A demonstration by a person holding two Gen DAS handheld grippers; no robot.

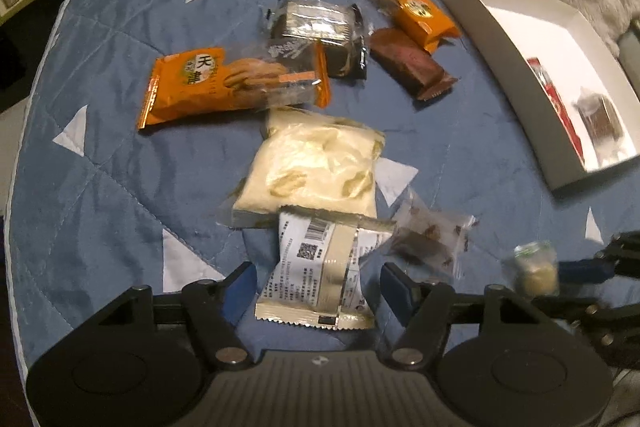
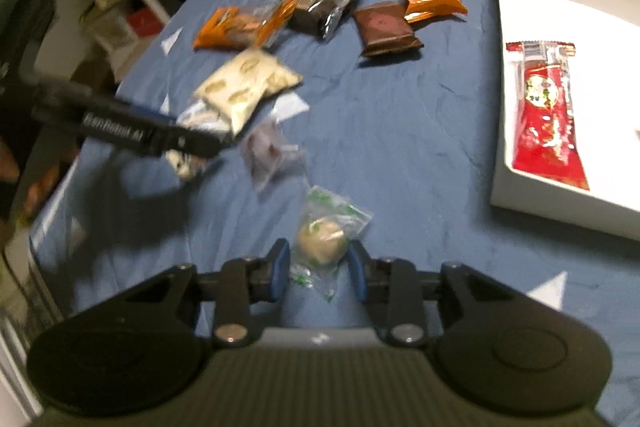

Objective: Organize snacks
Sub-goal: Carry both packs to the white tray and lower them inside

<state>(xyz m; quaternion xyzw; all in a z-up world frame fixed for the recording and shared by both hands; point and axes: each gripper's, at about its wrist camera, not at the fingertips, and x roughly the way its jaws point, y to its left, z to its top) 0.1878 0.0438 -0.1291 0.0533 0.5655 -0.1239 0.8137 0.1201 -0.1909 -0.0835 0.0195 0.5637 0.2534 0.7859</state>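
The white packet [image 1: 316, 279] lies on the blue quilt [image 1: 100, 187] between the spread fingers of the left gripper [image 1: 318, 287], its long axis running away from the gripper toward the cream pouch [image 1: 316, 167], whose near end it overlaps. Neither pad touches it.

Just right of the packet sits a small clear wrapper [image 1: 428, 239], and beyond that the round candy [image 2: 322, 237] in its green-flecked wrap, framed by the parted fingers of the right gripper [image 2: 318, 267]; contact there is too blurred to tell.

Well past the packet, beyond the pouch, lie two orange packs, a dark one and a brown bar [image 1: 412, 63].

The white box [image 1: 520, 79] stands far right of the packet. The right view shows its red packet [image 2: 546, 115] lengthwise; only the left view shows a brown cake [image 1: 602, 117] beside it.
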